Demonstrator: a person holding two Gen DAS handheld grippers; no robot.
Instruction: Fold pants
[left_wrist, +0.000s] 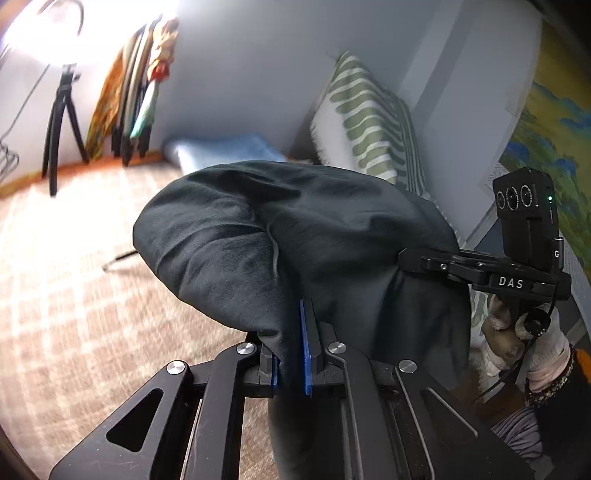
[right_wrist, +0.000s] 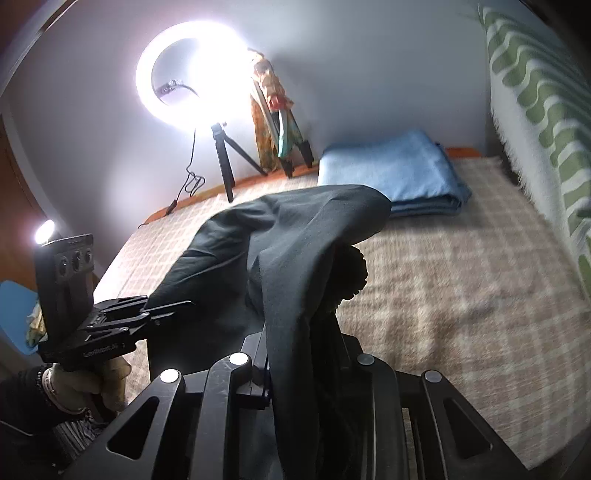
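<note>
With jaws nearly closed, left gripper (left_wrist: 291, 354) pinches the dark pants (left_wrist: 288, 236). Right gripper (right_wrist: 295, 362) also clamps the pants, held above the plaid bedcover (right_wrist: 461, 280).

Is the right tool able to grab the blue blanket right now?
Probably not yet. The right tool is shut on the dark pants, which hang between it and the folded blue blanket farther back on the bed.

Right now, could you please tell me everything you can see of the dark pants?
The dark pants look like soft, matte, dark green-black woven cloth, with a seam showing. They are lifted off the plaid bedcover, bunched and draped in folds. The left hand-held gripper pinches cloth between its blue pads, and the right hand-held gripper clamps another part. A gathered edge shows underneath.
</note>
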